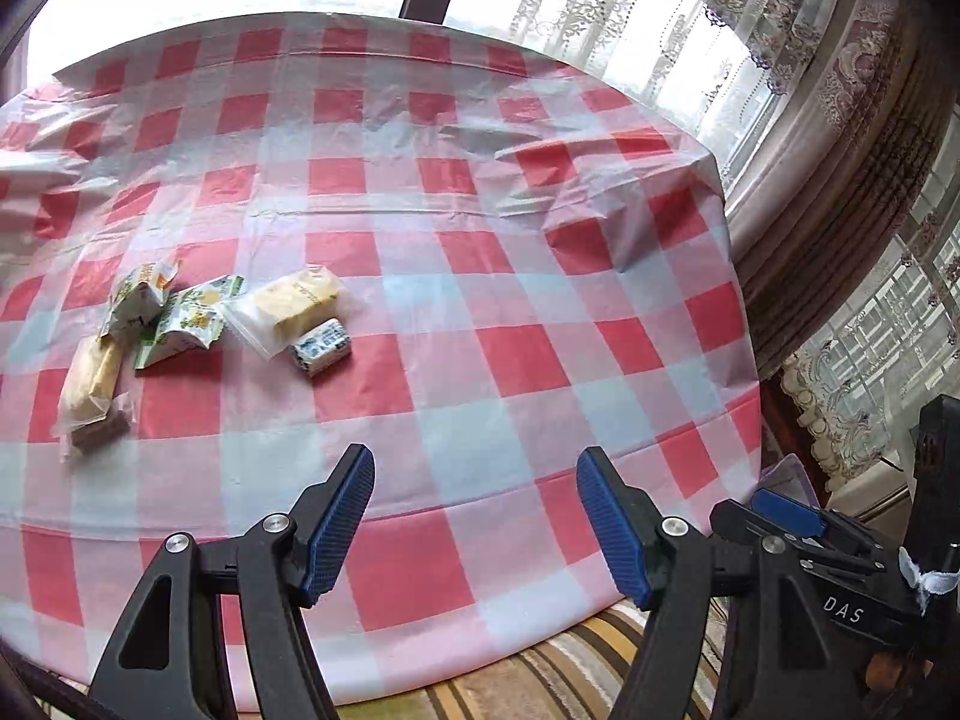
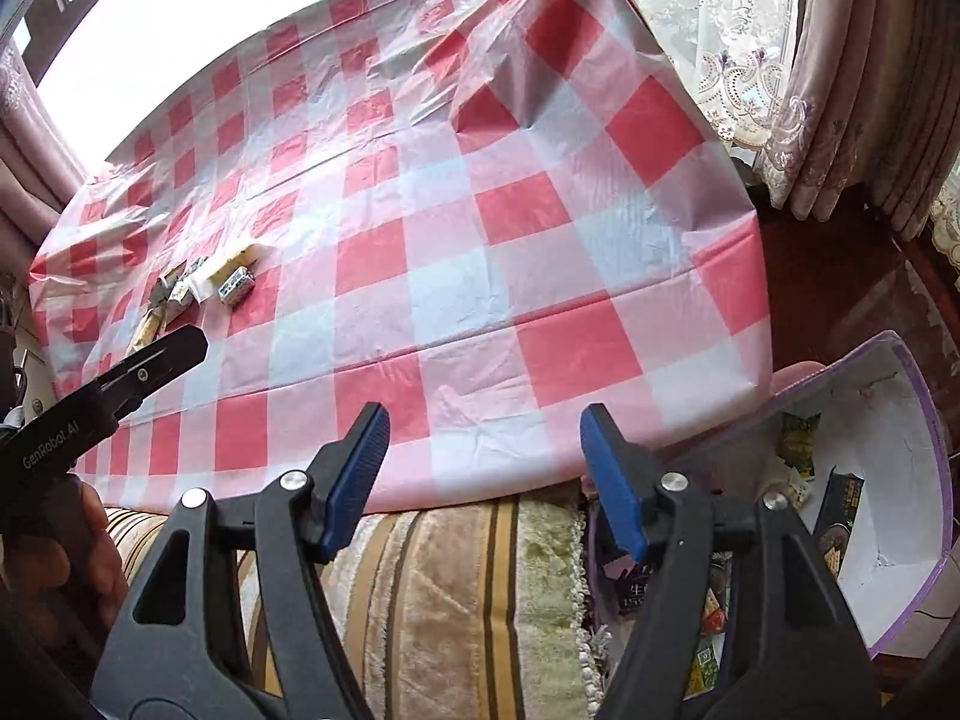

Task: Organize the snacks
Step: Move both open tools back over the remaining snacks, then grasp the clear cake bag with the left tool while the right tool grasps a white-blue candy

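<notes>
Both claws hang empty with jaws apart: the left gripper (image 1: 477,531) over the near edge of the checked tablecloth (image 1: 540,312), the right gripper (image 2: 483,477) beside the purple box (image 2: 918,396) (packets inside). Farther off, the snacks (image 1: 210,324) lie clustered on the cloth

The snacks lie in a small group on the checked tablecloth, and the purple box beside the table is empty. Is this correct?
Not fully. The snacks do lie grouped on the checked tablecloth, but the purple box already holds several packets, as the right wrist view shows.
</notes>
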